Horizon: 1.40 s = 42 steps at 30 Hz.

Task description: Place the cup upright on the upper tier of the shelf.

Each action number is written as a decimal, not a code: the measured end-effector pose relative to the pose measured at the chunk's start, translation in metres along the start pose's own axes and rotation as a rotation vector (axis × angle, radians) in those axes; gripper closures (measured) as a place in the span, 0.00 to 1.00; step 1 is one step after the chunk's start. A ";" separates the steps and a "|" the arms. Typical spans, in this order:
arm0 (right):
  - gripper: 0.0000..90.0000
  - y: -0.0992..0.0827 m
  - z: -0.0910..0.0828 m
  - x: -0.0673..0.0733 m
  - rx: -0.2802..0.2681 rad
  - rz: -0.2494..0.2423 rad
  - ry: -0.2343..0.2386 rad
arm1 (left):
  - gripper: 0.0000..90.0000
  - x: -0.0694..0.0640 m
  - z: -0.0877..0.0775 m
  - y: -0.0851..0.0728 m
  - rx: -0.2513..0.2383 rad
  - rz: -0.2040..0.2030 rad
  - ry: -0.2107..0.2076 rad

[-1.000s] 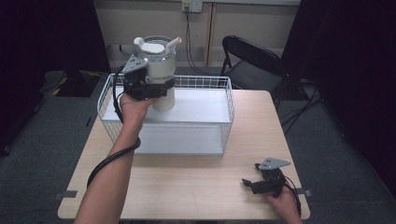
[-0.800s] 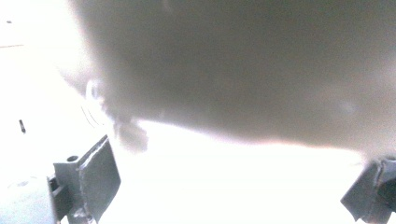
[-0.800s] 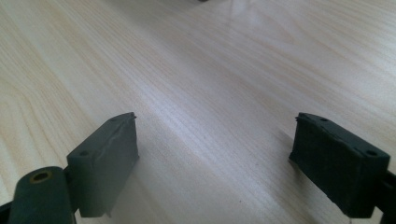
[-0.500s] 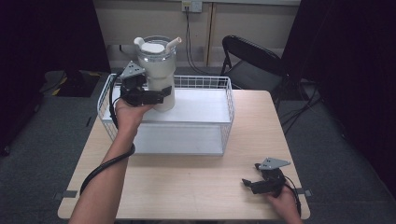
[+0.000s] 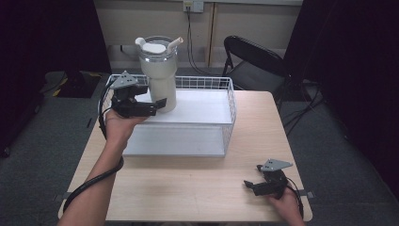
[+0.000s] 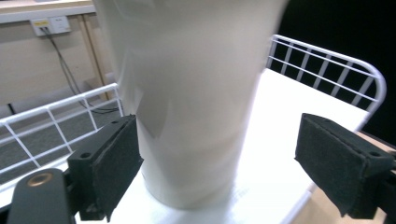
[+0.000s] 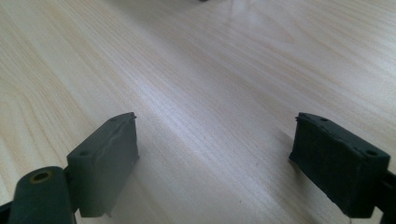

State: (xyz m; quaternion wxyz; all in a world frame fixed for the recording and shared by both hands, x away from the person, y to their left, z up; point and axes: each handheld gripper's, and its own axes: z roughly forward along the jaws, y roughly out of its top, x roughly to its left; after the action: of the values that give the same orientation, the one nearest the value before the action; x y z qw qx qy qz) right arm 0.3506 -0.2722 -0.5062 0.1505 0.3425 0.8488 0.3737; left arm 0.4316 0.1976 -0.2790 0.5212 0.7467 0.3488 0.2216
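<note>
On the left, my left gripper (image 5: 157,104) hangs at the lower body of the cream tumbler (image 5: 159,75), its jaws spread wide. In the left gripper view the tumbler (image 6: 187,93) sits between the pads; the left pad (image 6: 112,163) is at or just beside the wall, I cannot tell if it touches, and the right one stands well clear, so nothing is clamped. The tumbler stands upright on the white floor of the wire basket (image 5: 221,84), toward its back left corner, lid and straw on top. From how things lie, I judge the placing done: the tumbler is down inside the basket and my grip is off it. What seems left is to draw the left gripper back over the near-left rim without knocking the tall tumbler over. Further right, the table (image 5: 188,188) is bare wood in front of the basket, and my right gripper (image 5: 251,186) rests near the front right edge, jaws apart over plain wood, holding nothing.
</note>
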 end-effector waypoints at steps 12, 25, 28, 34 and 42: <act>0.15 0.000 0.000 0.000 0.002 0.003 0.001 | 0.17 -0.010 -0.016 -0.015 0.001 0.000 -0.040; 0.15 0.000 0.000 0.000 0.003 0.001 0.001 | 0.17 -0.020 -0.024 -0.038 0.008 -0.006 -0.080; 0.15 0.000 0.000 0.000 0.003 0.001 0.001 | 0.17 -0.022 -0.026 -0.043 0.017 -0.001 -0.082; 0.15 0.000 0.000 0.000 0.003 0.000 0.001 | 0.17 -0.024 -0.029 -0.055 0.028 -0.002 -0.083; 0.15 0.000 0.000 0.000 0.003 0.000 0.001 | 0.17 -0.026 -0.025 -0.078 0.036 -0.031 -0.086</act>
State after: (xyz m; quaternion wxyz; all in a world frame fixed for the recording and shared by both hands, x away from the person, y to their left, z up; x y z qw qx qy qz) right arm 0.3506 -0.2723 -0.5062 0.1493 0.3426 0.8494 0.3727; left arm 0.3749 0.2106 -0.3415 0.5255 0.7593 0.3417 0.1749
